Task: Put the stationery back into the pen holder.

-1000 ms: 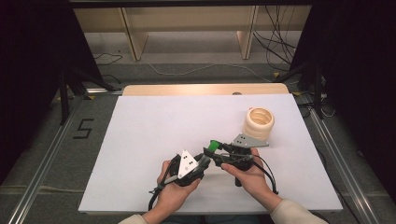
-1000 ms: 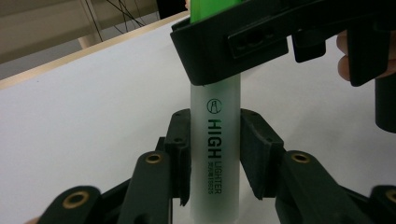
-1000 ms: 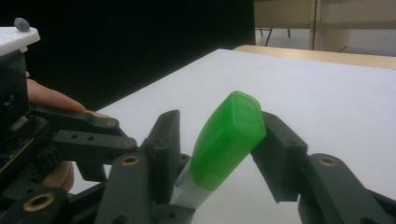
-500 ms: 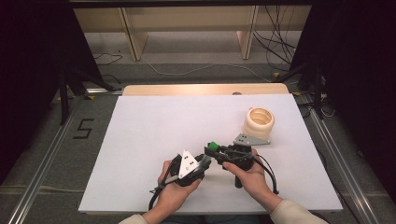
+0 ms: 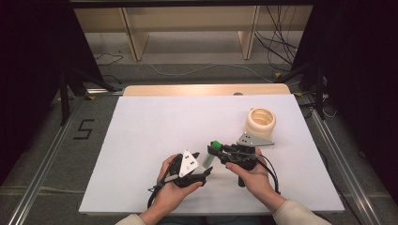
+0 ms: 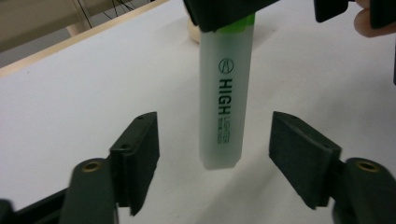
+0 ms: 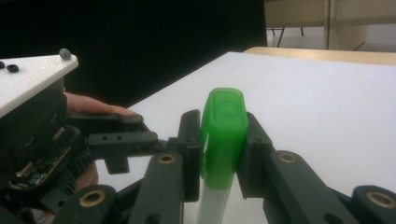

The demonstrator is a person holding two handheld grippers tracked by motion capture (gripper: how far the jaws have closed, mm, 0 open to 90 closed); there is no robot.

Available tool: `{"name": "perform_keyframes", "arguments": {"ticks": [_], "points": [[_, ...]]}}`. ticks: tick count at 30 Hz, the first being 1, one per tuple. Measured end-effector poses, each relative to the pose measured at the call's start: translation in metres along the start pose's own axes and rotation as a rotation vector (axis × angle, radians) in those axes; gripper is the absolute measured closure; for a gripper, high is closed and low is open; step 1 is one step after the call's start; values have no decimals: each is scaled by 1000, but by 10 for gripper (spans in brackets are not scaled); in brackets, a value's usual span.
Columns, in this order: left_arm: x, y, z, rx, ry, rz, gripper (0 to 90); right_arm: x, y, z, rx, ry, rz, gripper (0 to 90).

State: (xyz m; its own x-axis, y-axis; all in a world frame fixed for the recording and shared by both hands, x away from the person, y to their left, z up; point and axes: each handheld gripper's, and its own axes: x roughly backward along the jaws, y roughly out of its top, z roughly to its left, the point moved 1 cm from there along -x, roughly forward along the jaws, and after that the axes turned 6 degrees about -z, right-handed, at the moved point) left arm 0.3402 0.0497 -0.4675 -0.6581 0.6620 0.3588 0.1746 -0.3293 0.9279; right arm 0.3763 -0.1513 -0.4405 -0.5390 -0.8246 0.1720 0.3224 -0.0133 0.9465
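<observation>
We take the highlighter (image 5: 210,156) as our landmark. It is held above the white surface (image 5: 155,126), near the front edge, between the two hands.

The right gripper (image 5: 218,149) has its jaws pinching the highlighter at the green cap (image 7: 223,130); in the right gripper view we see the pads pressed on both sides of the cap, with the white barrel running down below them.

The left gripper (image 5: 202,169) sits just below and to the left of the highlighter in the high view. Its jaws have just been opening and now stand spread, one on each side of the barrel's free end, with a clear gap on both sides; we see this in the left gripper view (image 6: 212,140), where neither pad touches the barrel.

Behind and to the right of the highlighter, a cream ribbed cup (image 5: 260,123) stands on the surface, well apart from it.
</observation>
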Motion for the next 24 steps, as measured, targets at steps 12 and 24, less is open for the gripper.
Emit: {"name": "perform_keyframes", "arguments": {"ticks": [12,24], "points": [[23,-11,23,40,37,32,224,4,5,-3,61,-27,-6,746],[38,-20,41,63,93,42,227,12,13,-11,96,-70,-24,746]]}}
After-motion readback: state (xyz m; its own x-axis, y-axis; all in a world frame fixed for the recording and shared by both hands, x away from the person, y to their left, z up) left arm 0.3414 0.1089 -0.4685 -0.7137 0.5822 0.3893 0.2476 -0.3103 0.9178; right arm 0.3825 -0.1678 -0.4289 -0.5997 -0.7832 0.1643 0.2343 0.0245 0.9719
